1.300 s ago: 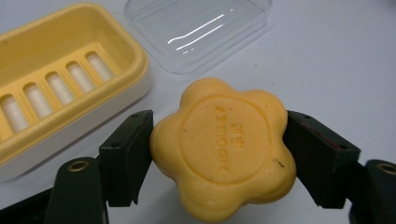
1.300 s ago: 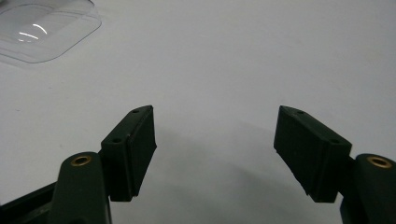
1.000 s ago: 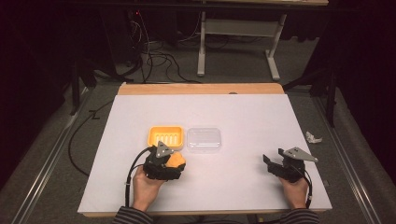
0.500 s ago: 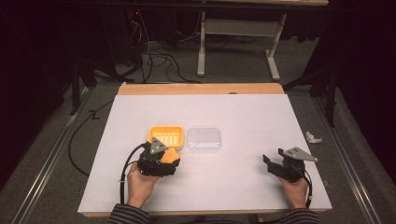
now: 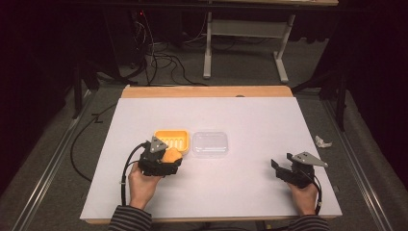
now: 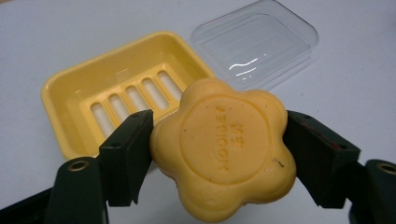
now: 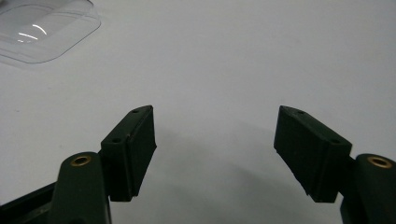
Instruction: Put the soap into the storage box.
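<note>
A: Where are you in the job?

B: You're carrying the flower-shaped soap [image 6: 224,151], clamped in your left gripper [image 5: 163,161], just short of the yellow soap dish [image 6: 116,91].

A: Next?

B: Ease it over the slotted tray, then release. The clear lid [image 6: 257,42] lies beside it, probably for after.

A: My right gripper [image 7: 215,154]?

B: Spread wide, empty, above the white table [image 7: 261,56].

Left tool [image 6: 219,154] clamped; right tool [image 7: 215,154] agape
</note>
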`<action>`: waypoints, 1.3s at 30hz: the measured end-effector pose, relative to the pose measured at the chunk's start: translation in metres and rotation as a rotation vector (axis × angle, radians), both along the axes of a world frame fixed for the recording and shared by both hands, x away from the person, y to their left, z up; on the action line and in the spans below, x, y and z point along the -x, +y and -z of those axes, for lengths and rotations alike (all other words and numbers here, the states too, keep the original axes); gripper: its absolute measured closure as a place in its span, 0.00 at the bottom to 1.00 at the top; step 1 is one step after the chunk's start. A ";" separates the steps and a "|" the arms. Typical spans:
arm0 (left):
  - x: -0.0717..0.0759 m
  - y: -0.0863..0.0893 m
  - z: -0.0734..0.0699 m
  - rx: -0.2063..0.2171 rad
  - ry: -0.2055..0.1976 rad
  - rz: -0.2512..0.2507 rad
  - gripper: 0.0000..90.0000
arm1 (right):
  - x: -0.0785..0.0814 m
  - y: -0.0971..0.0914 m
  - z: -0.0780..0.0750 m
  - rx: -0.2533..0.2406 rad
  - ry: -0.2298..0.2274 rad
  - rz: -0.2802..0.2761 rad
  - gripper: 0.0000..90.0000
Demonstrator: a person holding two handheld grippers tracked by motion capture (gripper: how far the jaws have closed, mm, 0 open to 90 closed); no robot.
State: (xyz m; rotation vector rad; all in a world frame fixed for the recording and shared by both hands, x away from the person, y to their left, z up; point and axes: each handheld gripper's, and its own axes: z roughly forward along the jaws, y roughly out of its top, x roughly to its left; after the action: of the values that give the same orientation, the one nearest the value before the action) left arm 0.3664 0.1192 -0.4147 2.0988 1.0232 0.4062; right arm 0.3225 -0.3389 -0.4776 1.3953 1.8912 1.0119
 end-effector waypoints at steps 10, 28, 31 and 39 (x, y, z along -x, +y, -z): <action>-0.016 -0.001 -0.010 -0.002 -0.001 -0.021 0.31 | 0.001 0.000 0.000 -0.005 -0.002 0.003 0.33; -0.038 -0.004 -0.015 0.015 0.005 -0.056 0.31 | 0.001 0.000 0.000 -0.001 -0.007 -0.002 0.33; -0.043 -0.006 -0.016 0.010 0.004 -0.060 0.30 | 0.001 0.000 0.000 -0.006 -0.008 0.000 0.33; -0.049 -0.008 -0.016 0.005 0.003 -0.068 0.31 | 0.001 0.000 0.000 -0.001 -0.005 -0.003 0.33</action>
State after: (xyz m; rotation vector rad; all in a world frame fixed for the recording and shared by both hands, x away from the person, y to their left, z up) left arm 0.4156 0.1109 -0.3988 2.0657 1.0981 0.4337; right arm 0.3218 -0.3390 -0.4774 1.3895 1.8895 1.0169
